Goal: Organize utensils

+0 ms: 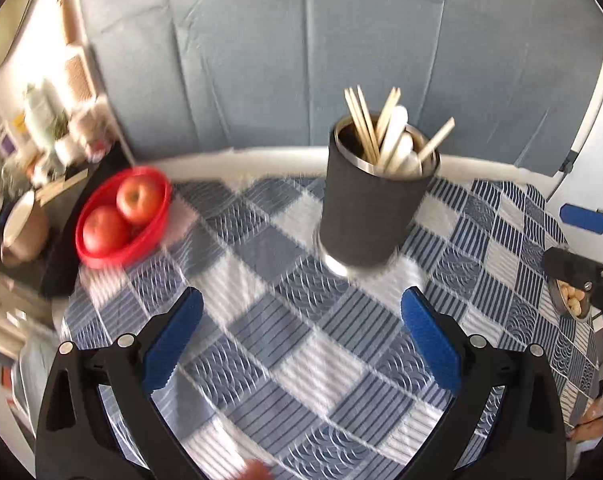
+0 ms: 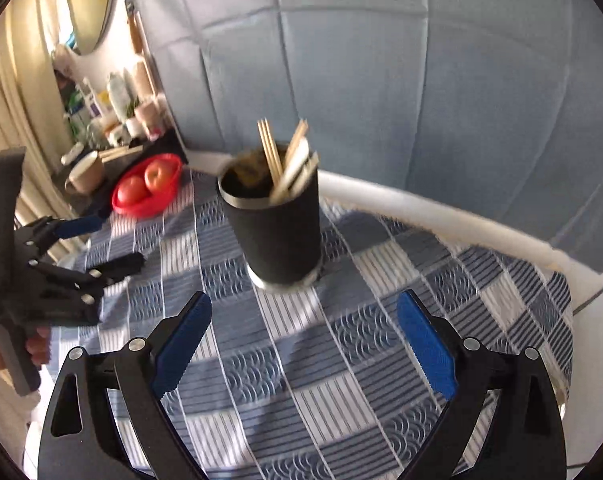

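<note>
Both claws spread wide over the checked tablecloth (image 1: 301, 360).

The left gripper (image 1: 301, 312) and right gripper (image 2: 303, 312) are seen empty, low in each frame. The dark cup (image 1: 365, 216) of chopsticks (image 1: 365, 124) and a white spoon (image 1: 397, 140) is stood upright at centre, untouched; a red bowl (image 1: 121, 220) of apples (image 1: 135, 198) is placed at left.

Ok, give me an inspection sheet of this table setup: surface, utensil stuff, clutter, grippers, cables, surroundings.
Surface: round table under a blue and white checked cloth.
Job's things: dark utensil holder upright, chopsticks and white spoons standing in it.
Clutter: red bowl with two apples; small metal dish at the table's edge.
Grippers: left gripper and right gripper both open, empty, short of the holder.
Cables: nothing seen.
Surroundings: blue sofa behind; crowded side shelf.
</note>
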### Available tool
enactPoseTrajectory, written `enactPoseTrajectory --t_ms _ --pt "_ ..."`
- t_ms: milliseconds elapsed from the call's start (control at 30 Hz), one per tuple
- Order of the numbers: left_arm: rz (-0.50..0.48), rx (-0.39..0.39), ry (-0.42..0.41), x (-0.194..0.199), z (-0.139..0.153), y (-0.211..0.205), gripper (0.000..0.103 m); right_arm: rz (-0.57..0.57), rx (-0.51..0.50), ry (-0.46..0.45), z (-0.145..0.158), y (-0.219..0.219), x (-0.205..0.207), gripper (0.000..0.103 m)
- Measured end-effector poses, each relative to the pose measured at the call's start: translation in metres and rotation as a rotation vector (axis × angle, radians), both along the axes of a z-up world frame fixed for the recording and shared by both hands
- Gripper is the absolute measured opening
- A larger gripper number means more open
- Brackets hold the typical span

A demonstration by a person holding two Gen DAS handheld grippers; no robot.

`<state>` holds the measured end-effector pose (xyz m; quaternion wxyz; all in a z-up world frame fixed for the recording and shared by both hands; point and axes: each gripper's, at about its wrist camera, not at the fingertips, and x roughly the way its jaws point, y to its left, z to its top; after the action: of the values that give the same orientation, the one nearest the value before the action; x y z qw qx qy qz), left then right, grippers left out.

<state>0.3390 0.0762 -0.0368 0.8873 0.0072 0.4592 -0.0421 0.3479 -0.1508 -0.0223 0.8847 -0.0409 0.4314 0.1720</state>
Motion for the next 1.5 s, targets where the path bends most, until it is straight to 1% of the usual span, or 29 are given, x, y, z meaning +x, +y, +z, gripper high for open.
enactPoseTrajectory --t_ms 100,200,267,367,433,500,567,600,633,700,800,867,1000,1067,1133,1333,1500 --pt "0.037 0.024 0.003 -0.02 -0.006 -0.01 0.097 0.004 0.008 0.036 -0.018 -0.014 -0.013 0.09" --pt "0.066 0.012 0.006 -0.041 -0.008 -0.017 0.097 0.005 0.02 0.035 -0.024 -0.026 -0.028 0.09" --pt "0.079 -0.002 0.008 -0.056 -0.007 -0.024 0.097 -0.004 0.032 0.032 -0.022 -0.036 -0.04 0.09" --pt "0.131 0.019 -0.004 -0.082 -0.003 -0.037 0.097 -0.013 0.048 0.032 -0.015 -0.05 -0.056 0.09" --pt "0.16 0.018 -0.007 -0.102 0.001 -0.049 0.097 -0.017 0.053 0.039 -0.012 -0.058 -0.069 0.09" --pt "0.162 0.023 0.001 -0.117 0.004 -0.061 0.097 -0.036 0.034 0.051 -0.011 -0.068 -0.084 0.09" --pt "0.168 0.014 0.004 -0.132 0.008 -0.073 0.097 -0.004 0.009 0.037 -0.009 -0.075 -0.103 0.09" --pt "0.173 -0.006 0.01 -0.141 0.011 -0.079 0.097 0.006 0.003 0.039 -0.008 -0.078 -0.109 0.09" --pt "0.172 -0.024 0.021 -0.148 0.013 -0.084 0.097 0.014 0.009 0.046 -0.007 -0.082 -0.113 0.09" --pt "0.164 -0.066 0.03 -0.161 0.019 -0.093 0.097 0.002 0.071 0.087 -0.004 -0.096 -0.126 0.091" --pt "0.16 -0.044 0.016 -0.175 0.027 -0.107 0.097 -0.032 0.122 0.126 -0.003 -0.109 -0.141 0.091" --pt "0.164 -0.039 0.01 -0.181 0.031 -0.111 0.097 -0.042 0.137 0.135 -0.001 -0.114 -0.151 0.091" --pt "0.153 0.028 -0.007 -0.187 0.036 -0.121 0.097 -0.047 0.105 0.109 0.005 -0.116 -0.161 0.091" --pt "0.154 0.011 -0.005 -0.185 0.036 -0.119 0.097 -0.066 0.104 0.102 0.007 -0.118 -0.161 0.091" --pt "0.164 0.013 0.002 -0.183 0.036 -0.116 0.097 -0.075 0.109 0.1 0.008 -0.119 -0.16 0.091" --pt "0.179 -0.024 0.018 -0.18 0.031 -0.109 0.097 -0.061 0.09 0.099 0.008 -0.114 -0.158 0.091" --pt "0.175 -0.028 0.021 -0.179 0.03 -0.109 0.097 -0.069 0.075 0.082 0.011 -0.112 -0.156 0.091"
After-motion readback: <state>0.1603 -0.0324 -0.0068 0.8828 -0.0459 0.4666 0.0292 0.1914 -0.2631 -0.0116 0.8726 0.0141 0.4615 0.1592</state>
